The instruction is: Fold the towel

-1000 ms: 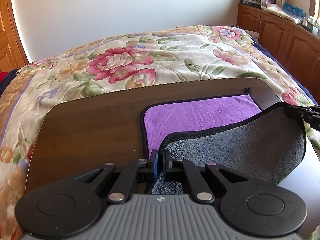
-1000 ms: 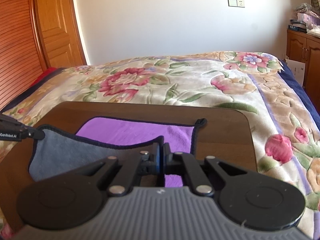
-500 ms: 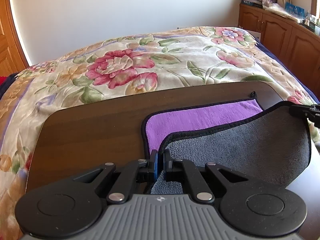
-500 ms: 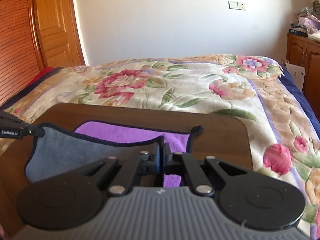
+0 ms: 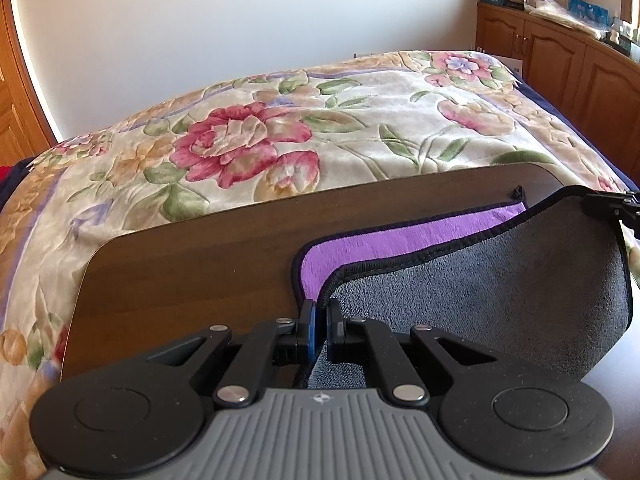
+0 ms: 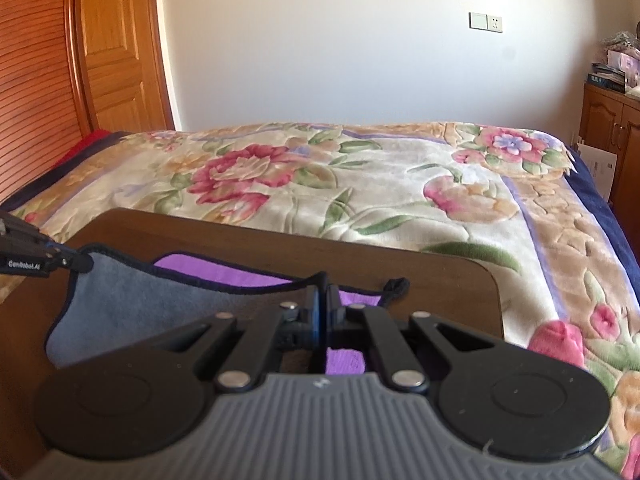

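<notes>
1. we hold the towel (image 5: 500,304) by its two near corners, left gripper (image 5: 319,312) and right gripper (image 6: 323,300) each with jaws pinched tight on the black hem, so the raised half can carry evenly over the flat half.
2. the towel lies on the dark bench (image 5: 192,272) before the floral bed (image 5: 320,120): grey underside lifted, purple face flat beneath, hanging loop (image 6: 394,285) at the far corner.

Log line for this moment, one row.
phase: mid-fold | left gripper: shut on towel corner | right gripper: shut on other corner | near edge lifted over purple side | table
</notes>
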The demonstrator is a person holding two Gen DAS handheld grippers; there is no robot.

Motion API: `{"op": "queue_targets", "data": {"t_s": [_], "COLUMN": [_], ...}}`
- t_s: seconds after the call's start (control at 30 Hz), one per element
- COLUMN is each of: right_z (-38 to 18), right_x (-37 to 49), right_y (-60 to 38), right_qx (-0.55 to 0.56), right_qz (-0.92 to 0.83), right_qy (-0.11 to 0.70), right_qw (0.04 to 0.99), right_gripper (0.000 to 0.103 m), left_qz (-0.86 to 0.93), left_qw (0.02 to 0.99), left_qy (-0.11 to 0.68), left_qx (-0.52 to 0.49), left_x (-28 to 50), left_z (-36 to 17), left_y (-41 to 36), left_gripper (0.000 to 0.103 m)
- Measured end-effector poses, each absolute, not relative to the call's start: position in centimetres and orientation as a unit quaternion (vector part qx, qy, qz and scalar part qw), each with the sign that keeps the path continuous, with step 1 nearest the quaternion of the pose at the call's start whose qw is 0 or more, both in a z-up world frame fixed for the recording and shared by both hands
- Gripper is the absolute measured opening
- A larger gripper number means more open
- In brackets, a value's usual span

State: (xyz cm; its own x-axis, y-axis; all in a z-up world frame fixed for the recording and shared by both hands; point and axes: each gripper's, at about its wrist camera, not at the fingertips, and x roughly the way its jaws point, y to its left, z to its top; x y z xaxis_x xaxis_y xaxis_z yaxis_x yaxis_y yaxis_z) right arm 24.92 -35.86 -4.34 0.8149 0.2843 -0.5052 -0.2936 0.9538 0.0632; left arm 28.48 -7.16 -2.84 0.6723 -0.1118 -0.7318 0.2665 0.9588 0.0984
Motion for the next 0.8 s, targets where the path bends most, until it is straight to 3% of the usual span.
{"op": "queue_targets", "data": {"t_s": [0.8], "right_z": [-5.6], "right_x": [28.0], "right_y": [-36.2], "right_qx": [-0.02], "right_qz": [0.145], "right_qy": [0.274], "right_qw": [0.95], "right_gripper": [0.004], "left_qz": [-0.099], "left_qw": [0.908], "left_qy": [0.397], "left_qx": [0.092], "left_x": [32.7], "left_z": [-4.7], "left_y": [-7.7], "left_gripper": [0.006]}}
